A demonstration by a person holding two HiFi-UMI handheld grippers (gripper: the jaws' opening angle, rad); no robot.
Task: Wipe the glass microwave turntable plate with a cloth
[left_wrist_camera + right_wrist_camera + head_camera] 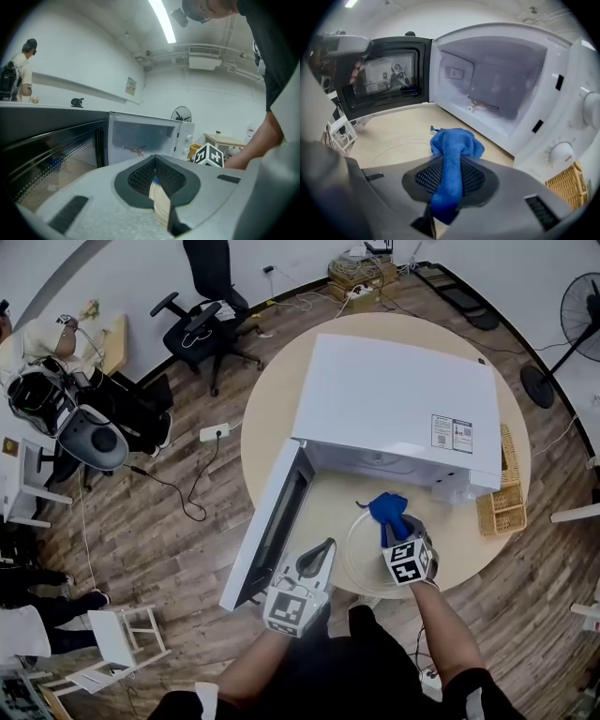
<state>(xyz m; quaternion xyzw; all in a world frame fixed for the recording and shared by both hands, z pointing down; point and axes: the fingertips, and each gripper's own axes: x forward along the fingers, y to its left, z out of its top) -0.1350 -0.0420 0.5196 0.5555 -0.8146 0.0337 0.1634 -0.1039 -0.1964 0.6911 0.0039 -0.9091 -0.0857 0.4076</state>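
Right gripper (pixel 449 187) is clamped tight on the blue cloth (pixel 454 143), bunched down on the glass turntable plate (pixel 361 563). The plate lies on the tabletop (pixel 272 418) before the open microwave (pixel 394 399). Left gripper (pixel 157 187) pinches the plate's rim. Inside the cavity sits the roller ring (pixel 482 105).

A white microwave (pixel 394 395) stands on the round bench (pixel 272 418) with its door (pixel 272 531) swung open to the left (a wicker basket (pixel 502 507) sits just beside its right side), while on the wooden floor (pixel 169 540) are a black office chair (pixel 208 310), a standing fan (pixel 583 304), a white power strip (pixel 214 433) and a white stool (pixel 122 634).
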